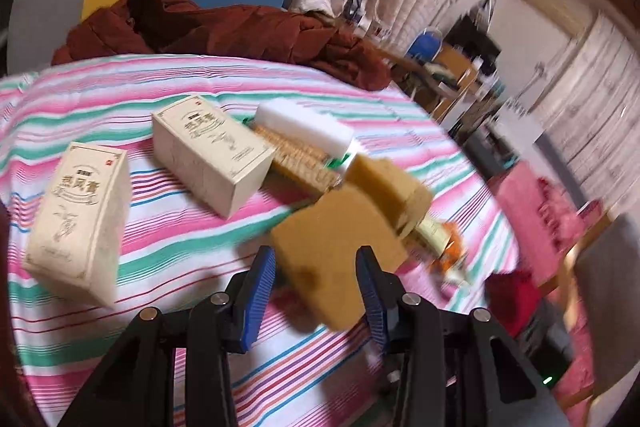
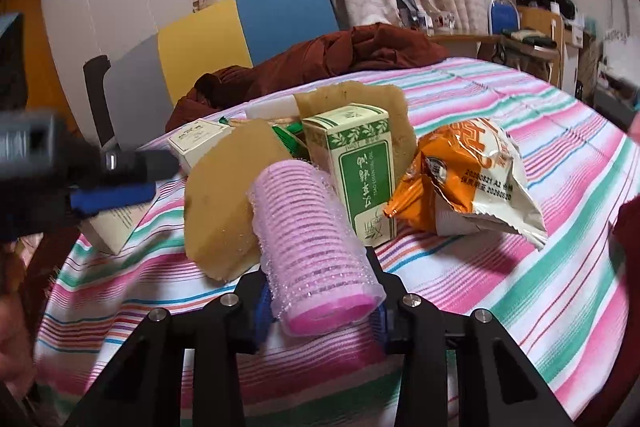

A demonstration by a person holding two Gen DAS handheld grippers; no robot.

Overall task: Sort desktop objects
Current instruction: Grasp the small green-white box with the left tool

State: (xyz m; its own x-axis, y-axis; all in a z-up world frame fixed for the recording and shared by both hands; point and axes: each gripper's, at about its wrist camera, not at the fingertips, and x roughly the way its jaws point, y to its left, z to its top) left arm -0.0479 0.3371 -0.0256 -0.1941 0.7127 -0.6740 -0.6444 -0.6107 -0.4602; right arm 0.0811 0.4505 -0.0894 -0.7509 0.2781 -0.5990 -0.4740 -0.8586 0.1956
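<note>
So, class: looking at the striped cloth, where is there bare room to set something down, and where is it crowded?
Bare striped cloth lies right of the orange snack bag, out to the cloth's edge. Another bare patch lies in front of the two cream boxes, nearest the left tongs. It is crowded mid-table: green box, tan sponges and white block sit packed together.
</note>
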